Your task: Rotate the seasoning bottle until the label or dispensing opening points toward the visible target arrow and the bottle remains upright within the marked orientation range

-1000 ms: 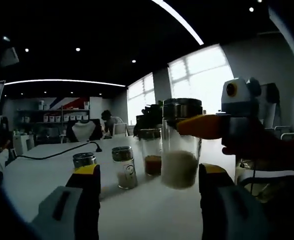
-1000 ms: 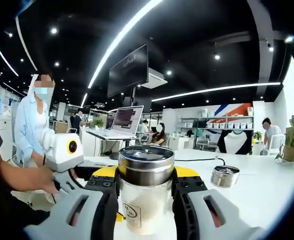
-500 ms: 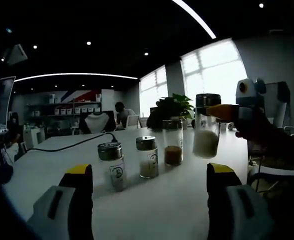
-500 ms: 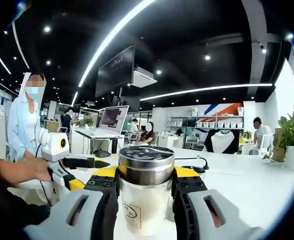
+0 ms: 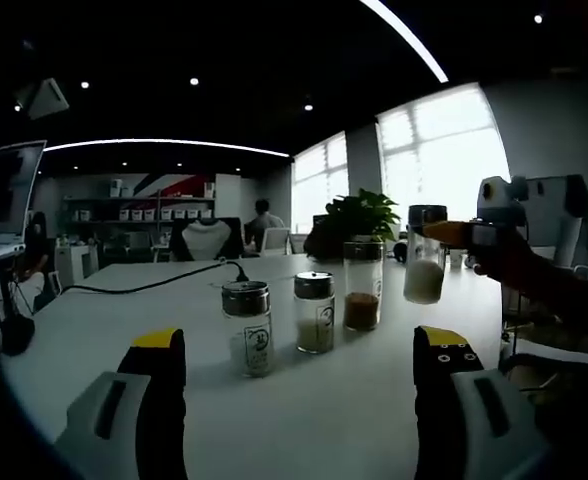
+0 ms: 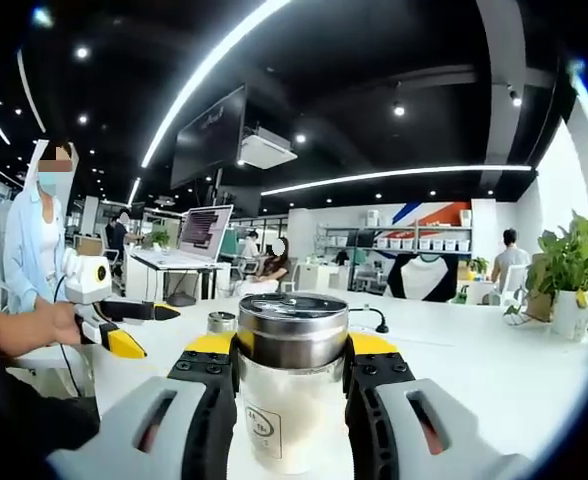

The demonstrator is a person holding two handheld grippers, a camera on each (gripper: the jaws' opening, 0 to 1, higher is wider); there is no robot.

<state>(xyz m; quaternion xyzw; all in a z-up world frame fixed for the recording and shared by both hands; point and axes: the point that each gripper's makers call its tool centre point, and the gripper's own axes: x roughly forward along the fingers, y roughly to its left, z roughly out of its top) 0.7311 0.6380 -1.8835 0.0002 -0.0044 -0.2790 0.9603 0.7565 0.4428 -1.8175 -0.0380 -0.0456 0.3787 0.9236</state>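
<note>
**Seasoning bottle clamped in right gripper, held off to the right of the bottle row**

Left gripper view, left to right:
- The left gripper (image 5: 299, 375) has its two grey, yellow-tipped jaws standing wide apart with nothing between them, above the white table (image 5: 94, 340).
- A black cable (image 5: 144, 288) runs across the far table surface toward a black plug block.
- Three bottles stand upright in a row beyond the jaws: a small glass shaker with a metal cap and pale contents (image 5: 248, 326), a second small metal-capped shaker with a white label (image 5: 315, 311) just beside it, and a taller clear jar with brown contents (image 5: 362, 285).
- A green potted plant (image 5: 359, 215) stands behind the row.
- Right of the row, apart from it, the clear glass seasoning bottle with a dark metal cap and white granules (image 5: 424, 255) is upright, gripped near its top by the right gripper (image 5: 452, 232), which a hand (image 5: 519, 270) carries. Whether its base touches the table cannot be told.

Right gripper view, left to right:
- A person's hand holds the left gripper (image 6: 129, 330), jaws apart, at the left edge.
- A small metal-capped shaker (image 6: 221, 322) shows behind.
- The right gripper (image 6: 292, 385) has both black-padded jaws pressed against the seasoning bottle (image 6: 292, 390), just below its cap; a small white label faces the camera, lower left on the glass.
- Nothing stands between the bottle and the open table beyond.
</note>
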